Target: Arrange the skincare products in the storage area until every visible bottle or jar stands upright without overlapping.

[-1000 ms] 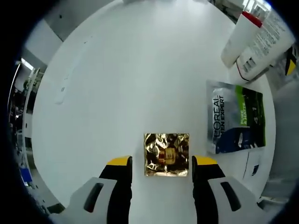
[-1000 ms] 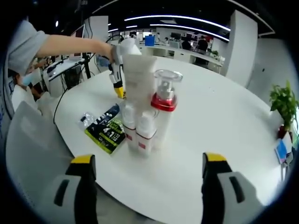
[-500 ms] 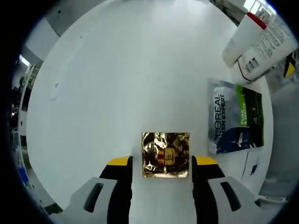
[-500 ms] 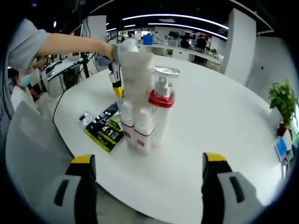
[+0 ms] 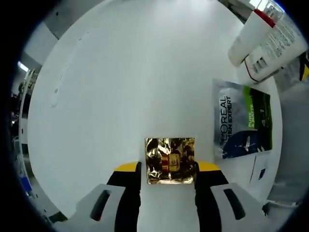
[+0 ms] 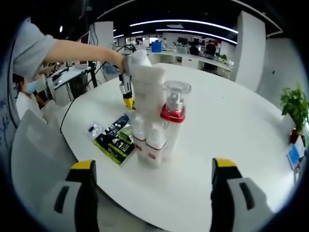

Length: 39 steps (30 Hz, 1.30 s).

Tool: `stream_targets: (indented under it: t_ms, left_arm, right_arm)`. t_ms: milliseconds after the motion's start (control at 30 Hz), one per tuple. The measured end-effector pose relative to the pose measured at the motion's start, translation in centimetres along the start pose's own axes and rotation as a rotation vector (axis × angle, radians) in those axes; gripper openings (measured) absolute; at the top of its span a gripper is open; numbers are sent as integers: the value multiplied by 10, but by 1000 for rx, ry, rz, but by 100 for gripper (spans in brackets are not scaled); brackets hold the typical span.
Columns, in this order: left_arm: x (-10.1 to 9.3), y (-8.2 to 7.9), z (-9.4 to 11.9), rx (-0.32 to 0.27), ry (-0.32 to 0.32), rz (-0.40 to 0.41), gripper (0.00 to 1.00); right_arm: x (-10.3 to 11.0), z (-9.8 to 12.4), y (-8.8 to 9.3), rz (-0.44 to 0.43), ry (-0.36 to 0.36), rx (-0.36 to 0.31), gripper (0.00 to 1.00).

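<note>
Gold sachet point(image 5: 170, 167) flat on table point(image 5: 125, 87), between open left fingers point(image 5: 129, 175); right fingers point(image 6: 83, 170) open.

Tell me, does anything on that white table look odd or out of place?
Two things lie flat rather than standing: a crinkled gold foil sachet between the left gripper's jaws, and a dark L'Oreal sachet beside the upright tubes and pump bottle. Nothing looks spilled or broken.

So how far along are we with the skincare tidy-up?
Done: two white tubes and the red-collared pump bottle stand upright, clustered tightly. In hand: the left gripper brackets the gold foil sachet, which lies flat. Left: the L'Oreal Men Expert sachet also lies flat; the right gripper hangs open.
</note>
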<state>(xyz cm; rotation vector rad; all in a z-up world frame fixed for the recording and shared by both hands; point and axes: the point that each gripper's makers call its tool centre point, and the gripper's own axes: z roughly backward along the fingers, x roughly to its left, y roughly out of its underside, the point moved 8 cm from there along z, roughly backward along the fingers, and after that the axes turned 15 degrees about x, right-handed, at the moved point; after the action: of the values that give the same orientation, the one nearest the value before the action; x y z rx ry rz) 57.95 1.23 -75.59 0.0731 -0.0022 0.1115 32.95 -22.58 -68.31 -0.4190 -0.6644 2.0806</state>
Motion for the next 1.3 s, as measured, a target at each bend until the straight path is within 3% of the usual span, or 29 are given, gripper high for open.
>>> stream_targets:
  t_ms: [733,1300]
  left_arm:
    - [-6,14,6,33,4,8,36]
    - [-34,28,20,40,-11,10,36]
  right_arm:
    - [4,20,-10,-15,-33,-79,100]
    - [7,35,-18,17,-37,-113,100]
